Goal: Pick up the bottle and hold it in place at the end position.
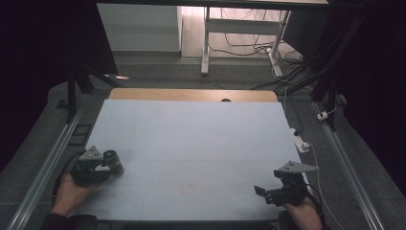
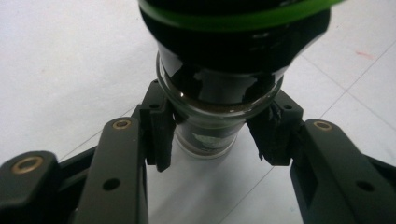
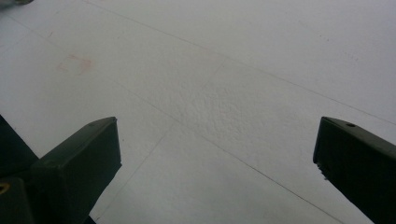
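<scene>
While our left gripper (image 2: 212, 135) pinches the glass jar (image 2: 210, 107) between its pads, our right gripper (image 3: 217, 154) stands spread above the white table (image 3: 210, 70), nothing between them.

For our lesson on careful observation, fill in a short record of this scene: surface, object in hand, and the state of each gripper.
surface: white table, faint red mark near its front
object: glass jar with dark contents and a green-banded black top
left gripper: shut on the glass jar, pads on its sides
right gripper: jaws wide apart, nothing between them, above bare table
</scene>
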{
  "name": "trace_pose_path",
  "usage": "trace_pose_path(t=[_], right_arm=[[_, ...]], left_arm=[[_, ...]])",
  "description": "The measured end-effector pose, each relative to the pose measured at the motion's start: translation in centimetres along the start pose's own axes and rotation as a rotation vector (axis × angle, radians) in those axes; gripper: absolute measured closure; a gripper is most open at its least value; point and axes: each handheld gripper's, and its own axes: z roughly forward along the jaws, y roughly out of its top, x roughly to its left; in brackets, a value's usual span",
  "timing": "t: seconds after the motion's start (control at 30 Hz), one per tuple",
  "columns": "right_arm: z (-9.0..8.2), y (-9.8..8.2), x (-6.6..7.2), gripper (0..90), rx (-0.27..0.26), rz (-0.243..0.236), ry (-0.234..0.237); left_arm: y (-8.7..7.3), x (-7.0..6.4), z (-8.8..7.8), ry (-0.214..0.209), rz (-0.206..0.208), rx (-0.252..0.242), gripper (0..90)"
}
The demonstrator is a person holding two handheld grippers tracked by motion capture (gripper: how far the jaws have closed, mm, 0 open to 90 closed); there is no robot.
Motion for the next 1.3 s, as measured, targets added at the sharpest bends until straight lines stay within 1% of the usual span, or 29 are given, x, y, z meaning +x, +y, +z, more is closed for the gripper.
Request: trace_pose_path(t=[0.1,0.23,0.3,0.37,0.4,0.57,0.63,0.7,0.73,0.77,0.87,0.9,0.97,1.1,1.17,1.3], right_arm=[[0.0,0.0,0.0,0.9,-0.001,-0.002,0.000],[0.0,0.0,0.0,0.8,0.001,-0.001,0.000],[0.0,0.0,0.0,0.9,0.001,-0.002,0.000],[0.0,0.0,0.0,0.8,0.002,0.001,0.000],[0.0,0.0,0.0,0.8,0.002,0.001,0.000],[0.0,0.0,0.0,0.9,0.003,-0.002,0.000],[0.1,0.0,0.0,0.9,0.005,-0.002,0.001],[0.1,0.0,0.0,0.9,0.005,-0.003,0.001],[0.1,0.0,0.0,0.9,0.005,-0.007,0.004],[0.1,0.0,0.0,0.8,0.005,-0.007,0.004],[0.1,0.0,0.0,0.9,0.005,-0.008,0.005],[0.1,0.0,0.0,0.9,0.005,-0.007,0.006],[0.1,0.0,0.0,0.8,0.005,-0.008,0.006],[0.1,0.0,0.0,0.9,0.006,-0.005,0.006],[0.1,0.0,0.0,0.9,0.006,-0.005,0.006],[0.1,0.0,0.0,0.9,0.005,-0.007,0.006]], left_arm=[[0.0,0.0,0.0,-0.002,-0.013,0.000,53.4],[0.2,0.0,-0.1,0.003,-0.020,0.008,53.6],[0.3,-0.1,-0.1,-0.009,-0.027,0.002,53.6],[0.4,-0.2,-0.2,-0.013,-0.025,-0.005,53.7],[0.5,-0.3,-0.2,-0.006,-0.028,-0.011,53.7],[1.1,-0.7,-0.6,-0.008,-0.031,-0.022,53.7],[1.4,-0.8,-0.7,0.000,-0.038,-0.029,53.7],[1.7,-0.9,-0.8,-0.006,-0.055,-0.033,53.7],[1.8,-1.0,-0.8,-0.009,-0.057,-0.034,53.7],[2.0,-1.0,-0.9,-0.011,-0.057,-0.039,53.7],[2.5,-1.3,-1.0,0.001,-0.052,-0.051,53.8],[2.7,-1.4,-1.0,0.001,-0.057,-0.056,53.8],[3.1,-1.5,-1.1,-0.010,-0.063,-0.063,53.8],[3.9,-1.8,-0.9,-0.017,-0.062,-0.062,53.8],[4.4,-2.0,-0.8,-0.021,-0.055,-0.058,53.8],[5.4,-2.4,-0.5,-0.028,-0.058,-0.060,53.8]])
